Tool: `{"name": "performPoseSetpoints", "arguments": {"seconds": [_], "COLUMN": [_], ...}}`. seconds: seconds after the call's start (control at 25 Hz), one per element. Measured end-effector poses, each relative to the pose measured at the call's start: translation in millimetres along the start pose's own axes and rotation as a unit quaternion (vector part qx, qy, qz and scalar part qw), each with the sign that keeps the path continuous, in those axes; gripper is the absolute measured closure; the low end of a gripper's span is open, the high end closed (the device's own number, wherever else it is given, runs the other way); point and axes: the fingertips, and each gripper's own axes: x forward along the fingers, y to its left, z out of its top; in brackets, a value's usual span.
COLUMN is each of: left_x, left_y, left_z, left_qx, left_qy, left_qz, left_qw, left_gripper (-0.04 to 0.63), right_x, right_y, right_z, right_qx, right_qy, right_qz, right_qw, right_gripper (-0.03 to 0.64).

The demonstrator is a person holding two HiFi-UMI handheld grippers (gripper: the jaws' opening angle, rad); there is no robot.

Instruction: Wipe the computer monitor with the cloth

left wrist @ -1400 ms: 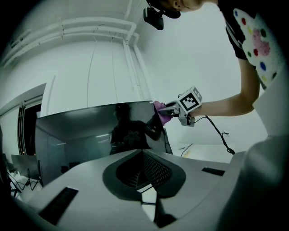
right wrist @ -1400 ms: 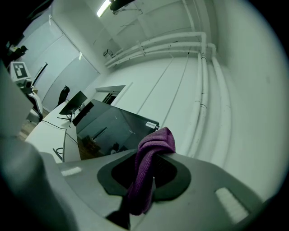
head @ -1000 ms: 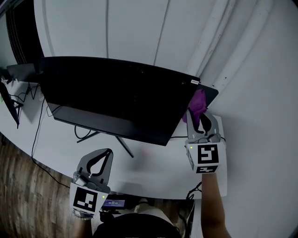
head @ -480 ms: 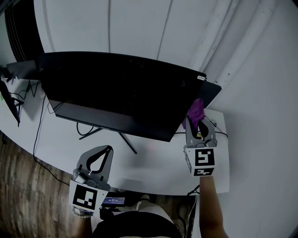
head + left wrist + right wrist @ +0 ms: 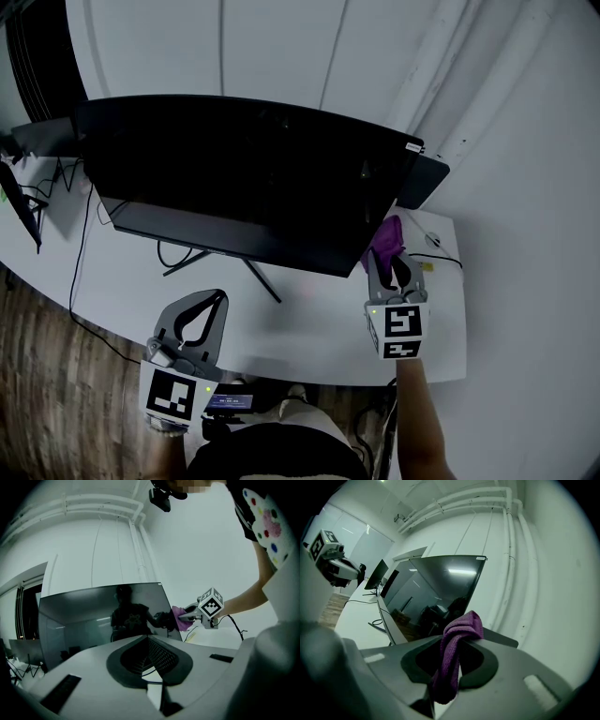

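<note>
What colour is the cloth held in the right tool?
Purple. The cloth shows best in the right gripper view.

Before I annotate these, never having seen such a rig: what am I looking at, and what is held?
No robot: a person holds a two-jaw gripper in each hand. One picture looks down from a camera on their head; the other two come from cameras riding on the grippers. A black computer monitor stands on the white desk. The right gripper has jaws shut on a purple cloth by the monitor's lower right corner. The left gripper hovers near the desk's front edge, jaws together, empty.
</note>
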Motion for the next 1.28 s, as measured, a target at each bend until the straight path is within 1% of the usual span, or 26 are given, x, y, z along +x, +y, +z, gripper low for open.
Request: {"name": "performPoseSetpoints", "arguments": {"seconds": [0.2,0.36,0.6,0.92,1.04,1.28], "left_x": [-3.5,-5.7,-9.1,-14.1,-17.3,-22.1], "left_y": [4.5,8.0,14.1,20.5,23.3,31.0], "left_z": [-4.3,-8.2,-11.9,-19.4,-21.6,-27.5], "left_qx": [0.000,-0.001,0.010,0.009,0.007,0.000], "left_qy": [0.003,0.006,0.012,0.018,0.018,0.021], "left_qz": [0.000,0.001,0.003,0.001,0.002,0.009], "left_qw": [1.0000,1.0000,0.9999,0.9998,0.9998,0.9997], "left_gripper": [0.591,0.590,0.590,0.591,0.589,0.590], "right_x": [-0.1,1.0,2.0,1.9,1.8,4.5], "right_y": [11.5,20.3,32.8,49.5,54.6,62.3], "right_z": [-20.1,-37.8,-62.2,-93.9,-104.0,-120.9], "right_qx": [0.015,0.015,0.014,0.039,0.061,0.126], "right_qy": [0.020,0.042,0.072,0.107,0.117,0.129], "right_qz": [0.000,0.003,0.009,0.014,0.013,0.005], "right_qw": [1.000,0.999,0.997,0.993,0.991,0.984], "right_gripper": [0.540,0.540,0.540,0.540,0.540,0.540]}}
